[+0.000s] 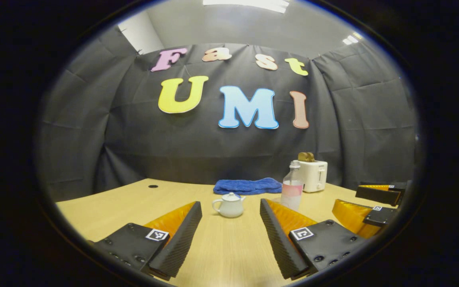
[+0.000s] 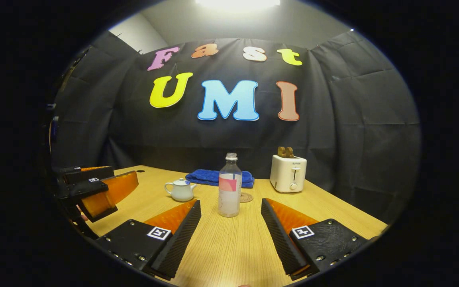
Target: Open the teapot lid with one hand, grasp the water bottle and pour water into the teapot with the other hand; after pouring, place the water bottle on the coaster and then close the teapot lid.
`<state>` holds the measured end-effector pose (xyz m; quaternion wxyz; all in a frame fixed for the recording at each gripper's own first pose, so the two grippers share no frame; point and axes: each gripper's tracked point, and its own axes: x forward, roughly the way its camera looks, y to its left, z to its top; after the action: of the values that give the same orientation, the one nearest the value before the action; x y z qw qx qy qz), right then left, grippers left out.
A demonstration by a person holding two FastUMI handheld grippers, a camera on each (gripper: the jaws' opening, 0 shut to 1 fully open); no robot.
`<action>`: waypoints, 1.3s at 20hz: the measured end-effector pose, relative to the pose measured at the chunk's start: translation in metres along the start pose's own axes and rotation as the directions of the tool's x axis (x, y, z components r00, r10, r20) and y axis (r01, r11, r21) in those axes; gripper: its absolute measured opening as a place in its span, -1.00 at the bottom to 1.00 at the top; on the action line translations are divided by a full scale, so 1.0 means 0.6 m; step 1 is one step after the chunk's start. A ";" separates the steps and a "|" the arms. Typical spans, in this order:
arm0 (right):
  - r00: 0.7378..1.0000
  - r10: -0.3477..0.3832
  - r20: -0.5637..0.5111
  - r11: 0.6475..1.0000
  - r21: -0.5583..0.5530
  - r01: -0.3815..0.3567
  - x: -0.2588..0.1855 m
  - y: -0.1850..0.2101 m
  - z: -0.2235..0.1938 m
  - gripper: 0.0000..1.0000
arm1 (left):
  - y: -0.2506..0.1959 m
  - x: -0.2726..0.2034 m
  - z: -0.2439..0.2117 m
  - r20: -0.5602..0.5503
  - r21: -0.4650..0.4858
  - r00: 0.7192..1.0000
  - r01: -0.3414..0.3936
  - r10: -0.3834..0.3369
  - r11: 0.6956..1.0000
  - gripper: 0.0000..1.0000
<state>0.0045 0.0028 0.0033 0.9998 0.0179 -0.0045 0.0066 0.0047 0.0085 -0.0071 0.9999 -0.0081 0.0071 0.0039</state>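
Behind the teapot [image 2: 181, 190] and water bottle [image 2: 229, 186]: towel [image 2: 209, 177], toaster [image 2: 288, 173]; each hand-held gripper gapes, empty.

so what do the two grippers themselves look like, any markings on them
Both look alike. The left gripper and the right gripper each have two wedge-shaped fingers with ribbed inner faces, set on flat black plates held by screws. Each plate carries a small square black-and-white tag near the finger. The same build shows on the right gripper seen side-on in the left gripper view, tags included.
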 end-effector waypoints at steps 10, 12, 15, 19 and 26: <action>1.000 -0.005 0.024 1.000 -0.001 0.005 0.010 -0.008 0.010 0.89 | -0.011 0.020 -0.002 -0.003 0.010 1.000 0.015 -0.015 1.000 0.90; 1.000 -0.011 0.023 1.000 0.001 0.011 0.018 -0.011 0.009 0.89 | -0.010 0.029 -0.006 -0.011 0.013 1.000 0.016 -0.016 1.000 0.90; 1.000 -0.001 0.000 1.000 0.004 0.001 0.035 -0.005 0.007 0.89 | -0.010 0.048 -0.012 -0.031 0.015 0.999 0.028 -0.027 0.999 0.90; 1.000 -0.003 -0.018 1.000 -0.005 0.002 0.062 -0.002 0.016 0.89 | -0.008 0.082 -0.010 -0.040 0.000 0.998 0.043 -0.043 0.999 0.92; 1.000 -0.009 -0.012 1.000 -0.005 0.009 0.126 0.007 0.053 0.89 | -0.004 0.164 -0.005 -0.039 -0.029 0.996 0.081 -0.082 0.996 0.92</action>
<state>0.0798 0.0067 0.0359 0.9999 0.0157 0.0018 0.0024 0.1030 0.0068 -0.0115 0.9987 -0.0224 0.0268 -0.0371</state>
